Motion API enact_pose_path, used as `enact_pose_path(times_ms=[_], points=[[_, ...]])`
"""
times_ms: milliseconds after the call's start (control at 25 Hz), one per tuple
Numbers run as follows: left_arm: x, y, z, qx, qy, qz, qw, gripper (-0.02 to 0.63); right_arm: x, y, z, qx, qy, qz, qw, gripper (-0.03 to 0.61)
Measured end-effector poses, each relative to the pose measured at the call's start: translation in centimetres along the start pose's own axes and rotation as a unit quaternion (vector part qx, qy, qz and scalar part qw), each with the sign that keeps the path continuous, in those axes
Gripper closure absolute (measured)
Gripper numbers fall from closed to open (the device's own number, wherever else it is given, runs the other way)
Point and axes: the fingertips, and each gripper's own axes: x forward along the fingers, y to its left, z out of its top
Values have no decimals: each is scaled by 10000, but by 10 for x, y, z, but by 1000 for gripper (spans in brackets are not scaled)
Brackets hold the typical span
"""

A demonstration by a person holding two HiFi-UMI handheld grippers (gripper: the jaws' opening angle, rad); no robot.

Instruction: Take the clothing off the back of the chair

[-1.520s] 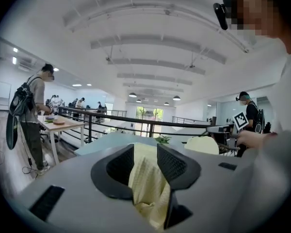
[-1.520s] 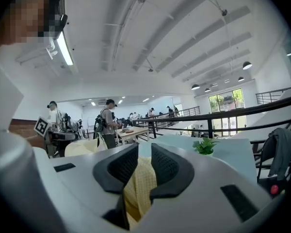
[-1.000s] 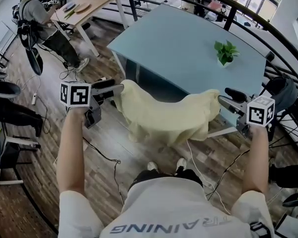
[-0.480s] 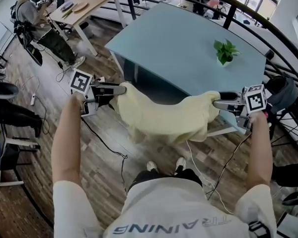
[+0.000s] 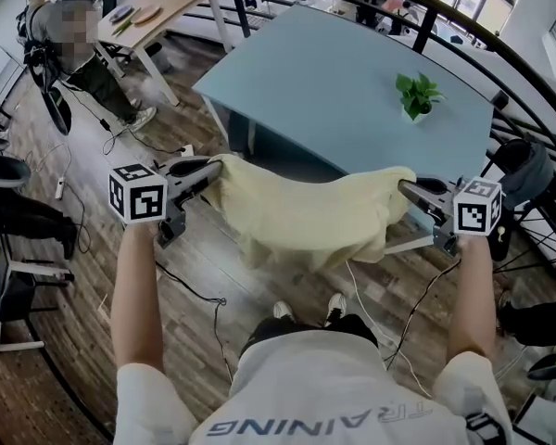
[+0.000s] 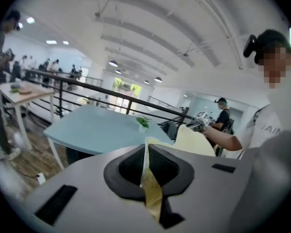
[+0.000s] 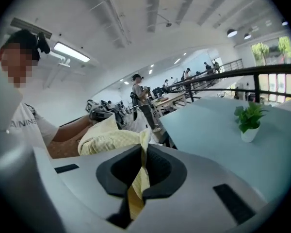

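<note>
Left gripper point(image 5: 208, 167) and right gripper point(image 5: 410, 189) both clamped on the yellow clothing point(image 5: 306, 213)
Head view: jaws just snapped closed on opposite top corners, and the clothing sags between them right in front of the blue surface point(image 5: 352, 82). Left gripper view: yellow fabric pinched tight between the jaws. Right gripper view: same deal, a fold squeezed in.

Open-plan office: blue table point(image 5: 334, 91), wooden desk point(image 5: 167, 7), potted plant point(image 5: 417, 95), black railing point(image 5: 424, 28).

Clothing point(image 5: 301, 213) before table point(image 5: 334, 82), likely draped over chair.
</note>
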Motion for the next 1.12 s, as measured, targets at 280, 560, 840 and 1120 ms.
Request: enact_pose_path(times_ms=[280, 560, 840, 1120], points=[[-32, -19, 10, 628, -779, 1813, 9783, 569, -26, 17, 30, -273, -937, -1667, 9812, 548], [-69, -48, 5, 679, -1727, 2544, 9491, 569, -50, 46, 39, -402, -1680, -2632, 9491, 548], [-101, -88, -10, 653, -2288, 2923, 9263, 569, -68, 83, 41, -596, -2206, -2817, 9319, 548], [-111, -148, -34, 536, -2511, 3544, 8992, 569, -97, 98, 30, -694, -2544, -2127, 9409, 548]])
